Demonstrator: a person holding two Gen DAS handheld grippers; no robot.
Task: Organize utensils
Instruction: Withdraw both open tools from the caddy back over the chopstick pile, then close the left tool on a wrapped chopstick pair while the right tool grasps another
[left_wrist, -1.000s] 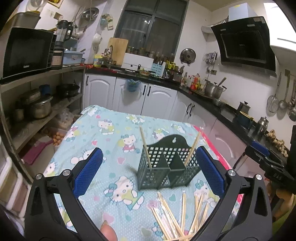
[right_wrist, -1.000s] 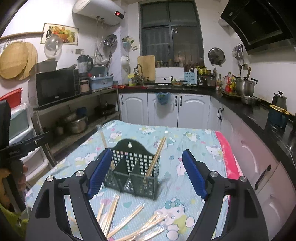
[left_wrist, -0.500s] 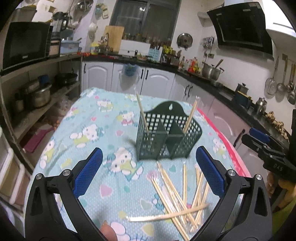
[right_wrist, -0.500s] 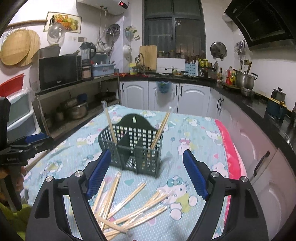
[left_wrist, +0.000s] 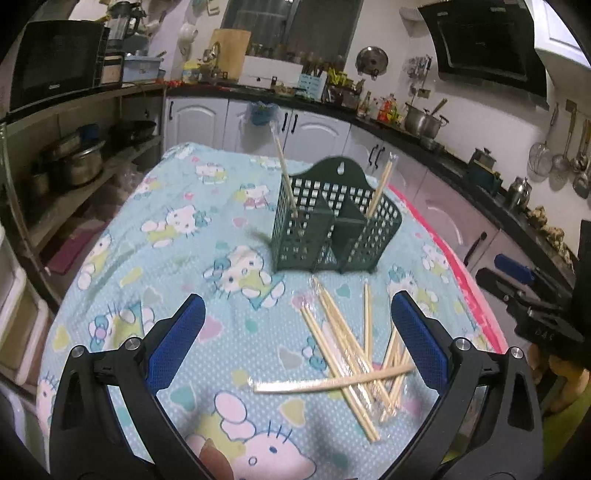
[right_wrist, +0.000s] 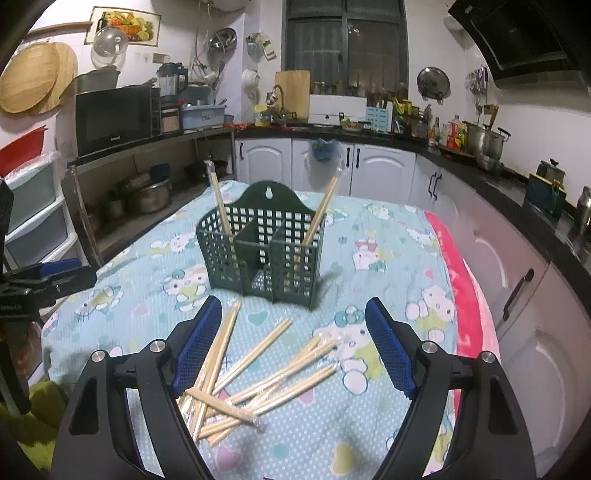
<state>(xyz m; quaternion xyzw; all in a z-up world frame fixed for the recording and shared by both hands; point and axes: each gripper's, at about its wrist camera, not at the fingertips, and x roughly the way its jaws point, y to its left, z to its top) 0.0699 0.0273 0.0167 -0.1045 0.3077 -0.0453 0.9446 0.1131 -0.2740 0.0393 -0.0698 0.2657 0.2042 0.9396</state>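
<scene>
A dark green perforated utensil holder stands on the patterned tablecloth with one wrapped chopstick in its left compartment and one in its right compartment. Several wrapped wooden chopsticks lie scattered in front of it. My left gripper is open and empty, above the cloth near the pile. My right gripper is open and empty, above the pile. Each gripper shows at the edge of the other's view.
The table has a light blue cartoon cloth and a pink edge on the right. Shelves with pots stand to the left. White kitchen cabinets and a black counter run behind and to the right.
Both grippers have pulled back and tilted down from the holder. The scattered chopsticks have come into fuller view. Both stay open and empty.
</scene>
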